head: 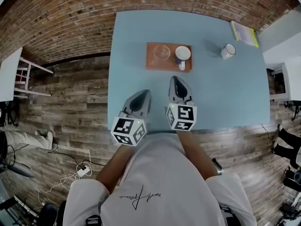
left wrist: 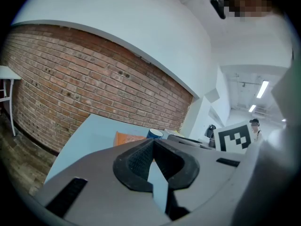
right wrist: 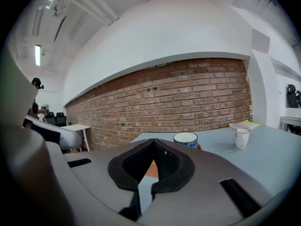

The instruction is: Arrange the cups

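An orange tray [head: 153, 62] lies at the far middle of the light blue table [head: 225, 98]. On it stand a clear glass [head: 162, 52] and a blue mug with a white inside [head: 183, 54]. A white mug [head: 228, 51] stands on the table to the tray's right. My left gripper [head: 142, 96] is shut and empty, near the table's front edge. My right gripper [head: 176, 80] is shut and empty, just short of the tray below the blue mug. In the right gripper view the blue mug [right wrist: 186, 139] and the white mug [right wrist: 241, 137] show ahead. The left gripper view shows the tray [left wrist: 126, 138].
A yellow-edged booklet [head: 244, 33] lies at the table's far right corner. A brick wall runs behind the table. A white table [head: 9, 74] and a chair stand at the left on the wooden floor. Cables lie on the floor at lower left.
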Demonstrator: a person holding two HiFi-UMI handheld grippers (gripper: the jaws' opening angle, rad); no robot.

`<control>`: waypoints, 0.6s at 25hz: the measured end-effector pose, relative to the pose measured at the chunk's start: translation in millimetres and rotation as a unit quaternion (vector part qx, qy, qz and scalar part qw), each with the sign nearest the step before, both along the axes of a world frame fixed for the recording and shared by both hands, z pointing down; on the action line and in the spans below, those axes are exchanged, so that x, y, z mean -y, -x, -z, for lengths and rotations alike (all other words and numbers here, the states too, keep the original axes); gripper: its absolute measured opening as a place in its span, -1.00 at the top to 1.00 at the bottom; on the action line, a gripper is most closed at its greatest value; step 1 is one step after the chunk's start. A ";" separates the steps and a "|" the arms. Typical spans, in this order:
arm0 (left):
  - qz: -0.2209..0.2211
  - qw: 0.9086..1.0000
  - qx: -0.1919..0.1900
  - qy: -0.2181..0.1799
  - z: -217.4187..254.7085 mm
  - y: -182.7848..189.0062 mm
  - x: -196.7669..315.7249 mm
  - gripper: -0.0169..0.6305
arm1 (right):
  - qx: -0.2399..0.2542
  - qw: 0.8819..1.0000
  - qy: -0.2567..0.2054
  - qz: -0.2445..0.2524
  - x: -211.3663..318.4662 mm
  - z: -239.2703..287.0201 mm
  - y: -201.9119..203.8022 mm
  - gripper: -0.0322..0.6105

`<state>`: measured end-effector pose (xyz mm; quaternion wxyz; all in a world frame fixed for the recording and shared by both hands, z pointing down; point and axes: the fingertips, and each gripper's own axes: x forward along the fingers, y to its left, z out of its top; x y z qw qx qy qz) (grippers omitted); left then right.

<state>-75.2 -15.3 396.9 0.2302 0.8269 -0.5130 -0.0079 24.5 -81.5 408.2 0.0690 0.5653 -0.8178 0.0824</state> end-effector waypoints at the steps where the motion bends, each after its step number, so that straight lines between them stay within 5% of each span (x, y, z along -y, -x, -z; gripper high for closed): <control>1: 0.001 1.000 0.002 -0.002 0.7 2.2 -0.6 0.92 | 0.002 1.000 0.000 0.008 -3.5 4.2 2.8 0.83; 15: -0.006 0.999 0.017 -0.029 13.5 11.8 -2.0 0.92 | 0.005 0.996 0.012 0.091 -48.2 42.3 12.9 0.83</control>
